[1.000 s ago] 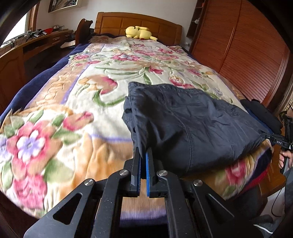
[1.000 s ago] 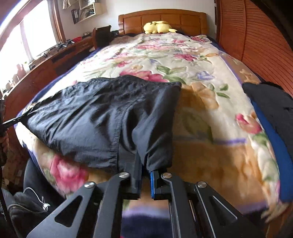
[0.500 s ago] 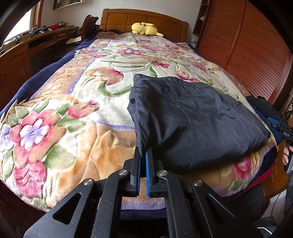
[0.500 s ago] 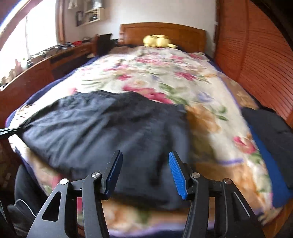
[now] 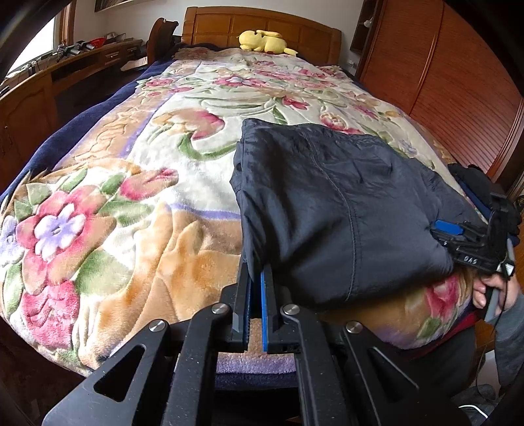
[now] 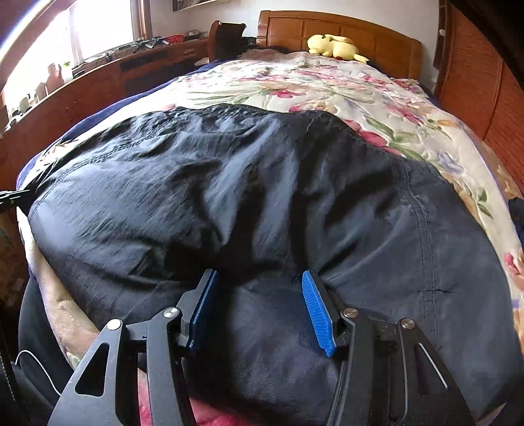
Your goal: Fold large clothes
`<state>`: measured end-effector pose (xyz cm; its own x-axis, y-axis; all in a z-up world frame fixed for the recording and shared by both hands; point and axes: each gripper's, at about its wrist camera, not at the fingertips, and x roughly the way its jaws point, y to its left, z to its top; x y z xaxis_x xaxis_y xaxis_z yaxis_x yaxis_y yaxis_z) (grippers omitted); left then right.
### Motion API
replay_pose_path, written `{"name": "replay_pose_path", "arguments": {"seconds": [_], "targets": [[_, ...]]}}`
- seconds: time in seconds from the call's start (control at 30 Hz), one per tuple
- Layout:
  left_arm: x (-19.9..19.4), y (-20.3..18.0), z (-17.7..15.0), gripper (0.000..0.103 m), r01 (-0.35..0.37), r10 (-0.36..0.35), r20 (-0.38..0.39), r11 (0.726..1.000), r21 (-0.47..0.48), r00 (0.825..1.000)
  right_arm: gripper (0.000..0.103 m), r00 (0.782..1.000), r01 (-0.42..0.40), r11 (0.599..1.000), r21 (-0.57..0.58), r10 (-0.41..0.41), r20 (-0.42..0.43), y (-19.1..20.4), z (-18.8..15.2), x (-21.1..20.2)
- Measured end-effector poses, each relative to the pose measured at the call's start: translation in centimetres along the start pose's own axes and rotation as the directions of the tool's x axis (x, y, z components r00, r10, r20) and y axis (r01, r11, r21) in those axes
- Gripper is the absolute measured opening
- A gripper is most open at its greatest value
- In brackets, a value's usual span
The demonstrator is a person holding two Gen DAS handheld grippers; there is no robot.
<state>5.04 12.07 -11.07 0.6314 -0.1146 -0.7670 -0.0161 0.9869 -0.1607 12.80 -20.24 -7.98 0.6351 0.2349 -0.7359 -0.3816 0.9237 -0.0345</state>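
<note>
Across the room, a bed (image 5: 98, 203) is carrying a thick flowered blanket (image 5: 196, 183) that is running from the near edge back to a wooden headboard (image 5: 278, 29). Red-brown wardrobe doors (image 5: 452, 82) are standing along one side of it, and a long wooden desk (image 6: 98, 82) under the window is lining the other.

On the near end of the blanket, a dark folded garment (image 5: 334, 203) is lying flat, its lower edge hanging slightly over the foot of the bed. In the right wrist view the same garment (image 6: 262, 203) is filling most of the frame and looking somewhat smeared, so its exact folds are hard to make out. Another dark piece of clothing (image 5: 471, 180) is sitting beside it, near the wardrobe side.

At the near left corner of the garment, the left gripper (image 5: 256, 278) is pinching the cloth, its two blue-lined fingers pressed close together. At the opposite corner, the right gripper (image 6: 258, 278) is resting over the fabric with its fingers spread wide apart, holding nothing; the left wrist view is showing it (image 5: 465, 239) touching the garment's edge.

By the headboard, a yellow plush toy (image 5: 265, 41) is lying on the blanket.
</note>
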Motion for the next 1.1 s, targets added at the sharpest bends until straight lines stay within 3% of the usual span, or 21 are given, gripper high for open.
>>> {"name": "replay_pose_path", "arguments": {"seconds": [0.1,0.3,0.6,0.77,0.93,1.1], "targets": [[0.2,-0.1,0.1,0.005,-0.009,0.009,-0.012,1.000,0.006,1.000,0.055,1.000,-0.005,1.000,0.031,0.005,-0.006,-0.4,1.1,-1.0],[0.4,-0.1,0.0,0.005,-0.018,0.018,-0.026,1.000,0.010,1.000,0.055,0.996,-0.015,1.000,0.012,0.014,0.087,0.4,2.9,-4.8],[0.9,0.1,-0.5,0.016,-0.026,0.026,-0.039,1.000,0.002,0.999,0.055,0.990,-0.017,1.000,-0.007,0.018,0.142,0.8,2.4,-7.2],[0.8,0.5,-1.0,0.028,-0.030,0.030,-0.043,0.999,-0.012,0.999,0.055,0.990,-0.017,1.000,-0.009,0.018,0.138,1.1,2.2,-7.5],[0.7,1.0,-1.5,0.029,-0.017,0.015,-0.042,0.999,-0.040,0.999,0.055,0.993,-0.019,1.000,-0.011,0.020,0.118,1.3,2.1,-7.5],[0.9,0.8,-2.0,0.029,-0.021,0.018,-0.043,0.998,-0.058,0.999,0.055,0.998,-0.050,0.999,-0.012,0.050,0.049,2.0,0.9,-4.8]]}}
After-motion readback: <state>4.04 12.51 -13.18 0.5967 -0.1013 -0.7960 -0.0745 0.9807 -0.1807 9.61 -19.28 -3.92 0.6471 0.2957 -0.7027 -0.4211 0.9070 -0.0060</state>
